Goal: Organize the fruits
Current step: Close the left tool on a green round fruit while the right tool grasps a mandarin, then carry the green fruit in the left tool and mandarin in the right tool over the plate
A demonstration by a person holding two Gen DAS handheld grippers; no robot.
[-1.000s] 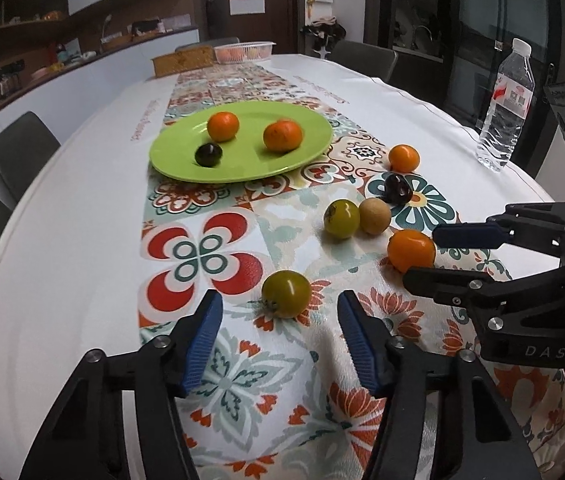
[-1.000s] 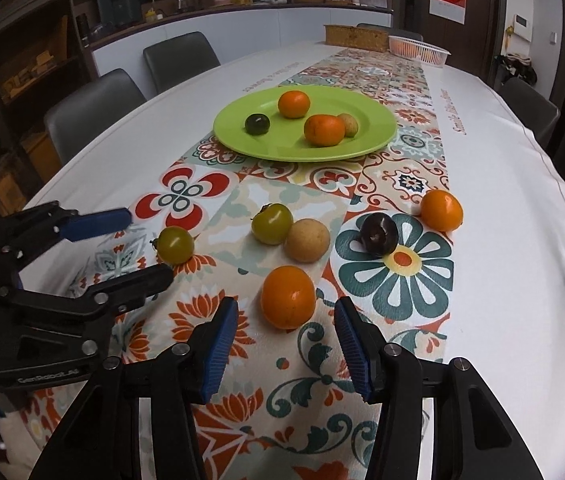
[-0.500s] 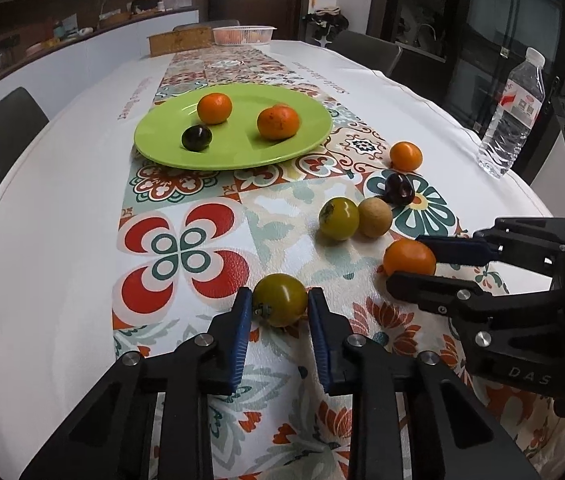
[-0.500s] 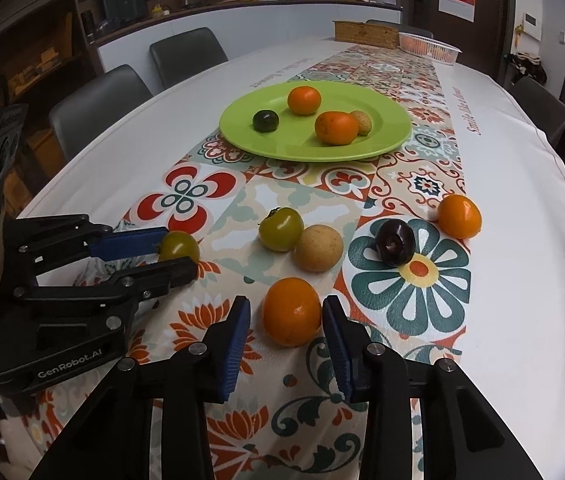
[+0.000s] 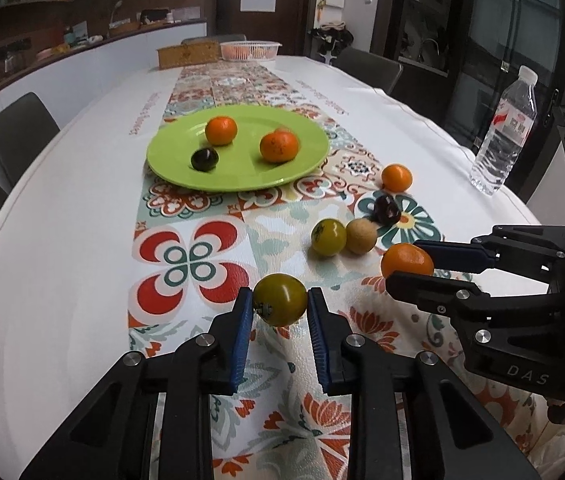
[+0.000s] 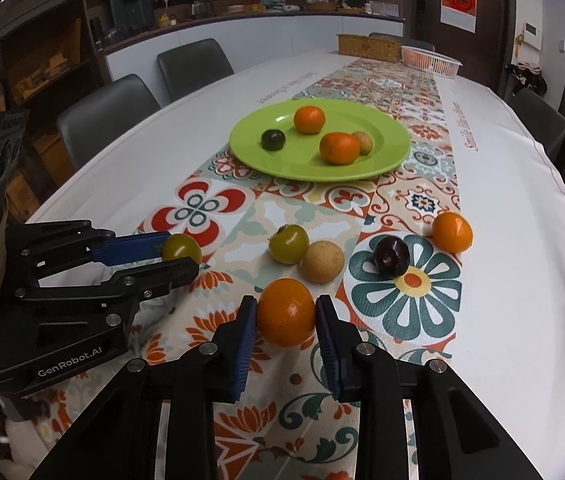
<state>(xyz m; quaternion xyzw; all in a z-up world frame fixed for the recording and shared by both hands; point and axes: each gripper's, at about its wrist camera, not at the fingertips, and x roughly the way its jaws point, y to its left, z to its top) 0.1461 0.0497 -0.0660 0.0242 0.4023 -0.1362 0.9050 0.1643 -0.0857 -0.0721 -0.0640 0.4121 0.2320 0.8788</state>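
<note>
Left gripper low over runner, pads clamping green tomato, right gripper alongside, squeezing orange

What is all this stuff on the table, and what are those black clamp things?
Plate: one, lime green, mid-table on the patterned runner.
Fruit on plate: four; two oranges, one dark plum, one tan fruit.
Loose fruit on runner: one green tomato, one tan round fruit, one dark plum, one orange.
Water bottle: one, clear, right table edge.
Basket: one, white, far end.
Left hand-held gripper: black with blue pads, shut on a green tomato.
Right hand-held gripper: same, shut on an orange.
</note>
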